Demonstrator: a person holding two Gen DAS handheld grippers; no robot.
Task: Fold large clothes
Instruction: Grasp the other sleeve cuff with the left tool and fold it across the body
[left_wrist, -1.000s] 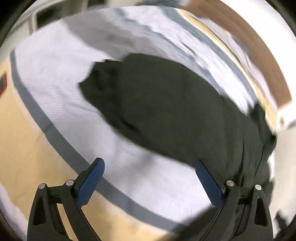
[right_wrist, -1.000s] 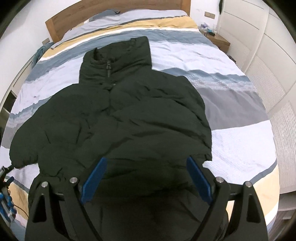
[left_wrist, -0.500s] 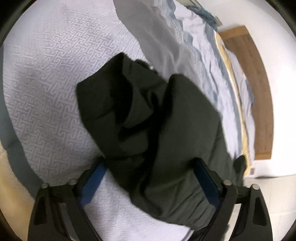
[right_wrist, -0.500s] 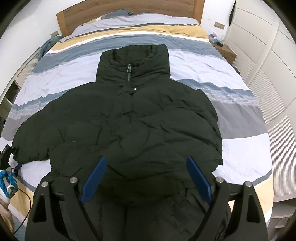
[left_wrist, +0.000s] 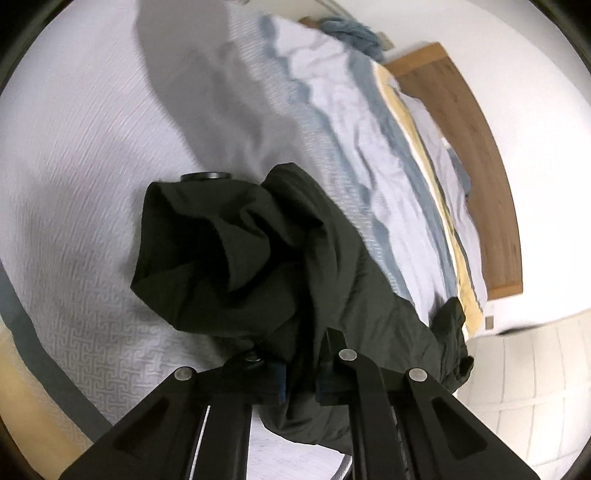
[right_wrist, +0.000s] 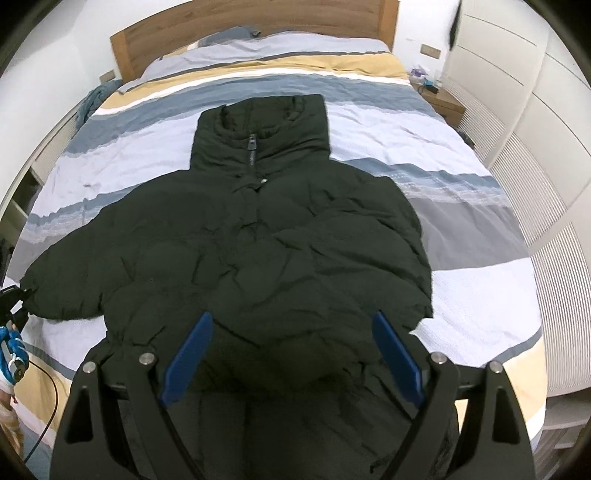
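A dark green puffer jacket (right_wrist: 277, 240) lies front up on the striped bed, collar toward the headboard. Its left sleeve stretches out sideways; the right sleeve is out of sight. In the left wrist view the sleeve end (left_wrist: 240, 266) is bunched up. My left gripper (left_wrist: 299, 369) is closing tight on it, with fabric pinched between the pads. The same gripper's tips (right_wrist: 13, 299) show at the cuff in the right wrist view. My right gripper (right_wrist: 291, 350) hangs open above the jacket's lower hem, with nothing held between its blue pads (right_wrist: 188, 350).
The striped duvet (right_wrist: 480, 295) covers the bed up to a wooden headboard (right_wrist: 258, 22). A nightstand (right_wrist: 439, 99) and white wardrobe doors (right_wrist: 535, 147) stand to the right. A blue cloth (right_wrist: 92, 99) lies at the bed's left edge. A gloved hand (right_wrist: 11, 354) and a cable are at the lower left.
My left gripper came in over the sleeve end and went from wide open to shut on it. The right gripper drew back and up a little, still open.
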